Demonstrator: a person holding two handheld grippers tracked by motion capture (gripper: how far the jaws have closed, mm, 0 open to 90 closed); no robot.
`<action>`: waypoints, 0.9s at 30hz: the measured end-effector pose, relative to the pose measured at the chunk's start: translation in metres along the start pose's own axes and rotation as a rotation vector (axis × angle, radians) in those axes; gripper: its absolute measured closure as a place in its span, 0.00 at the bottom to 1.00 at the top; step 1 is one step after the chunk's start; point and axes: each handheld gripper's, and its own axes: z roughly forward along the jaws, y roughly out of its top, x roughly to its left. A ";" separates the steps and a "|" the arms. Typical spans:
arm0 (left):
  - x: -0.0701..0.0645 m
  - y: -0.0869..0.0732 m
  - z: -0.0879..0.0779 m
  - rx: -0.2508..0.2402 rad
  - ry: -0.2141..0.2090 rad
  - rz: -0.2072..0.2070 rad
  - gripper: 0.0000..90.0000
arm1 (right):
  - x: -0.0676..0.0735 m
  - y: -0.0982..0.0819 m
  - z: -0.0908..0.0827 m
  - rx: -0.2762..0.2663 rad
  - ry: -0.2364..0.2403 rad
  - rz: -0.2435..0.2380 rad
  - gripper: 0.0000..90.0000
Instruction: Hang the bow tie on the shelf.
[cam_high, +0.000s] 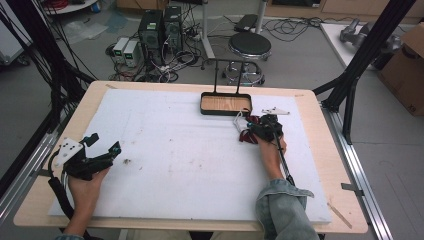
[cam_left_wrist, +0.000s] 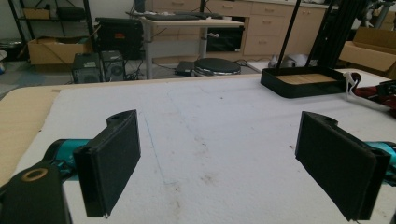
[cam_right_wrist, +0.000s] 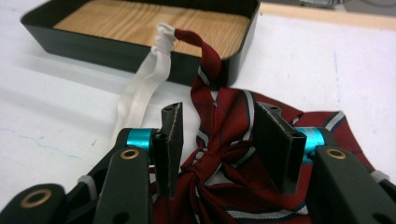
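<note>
Bow tie (cam_right_wrist: 233, 158), dark red with white stripes, white strap (cam_right_wrist: 140, 88), between right gripper (cam_right_wrist: 224, 140) half-closed jaws, left gripper (cam_left_wrist: 210, 163) wide open

A lab: computer towers (cam_high: 161, 27), tangled cables (cam_high: 172, 62), stool (cam_high: 249, 46).

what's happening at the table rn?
A person works two handheld grippers over a white foam pad. The right gripper straddles the knot of a red striped bow tie, jaws not yet pressing it. Its white elastic strap runs to the black tray. The left gripper is open, idle.
</note>
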 end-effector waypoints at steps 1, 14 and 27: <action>0.000 0.000 0.000 0.001 0.000 0.001 0.16 | 0.000 0.000 0.001 0.008 -0.001 0.003 0.59; 0.001 0.000 -0.001 0.002 0.007 -0.002 0.16 | 0.000 0.002 0.007 0.071 0.013 0.014 0.72; 0.001 0.000 -0.002 0.001 0.005 0.004 0.16 | 0.005 0.011 -0.007 0.002 -0.017 -0.010 0.89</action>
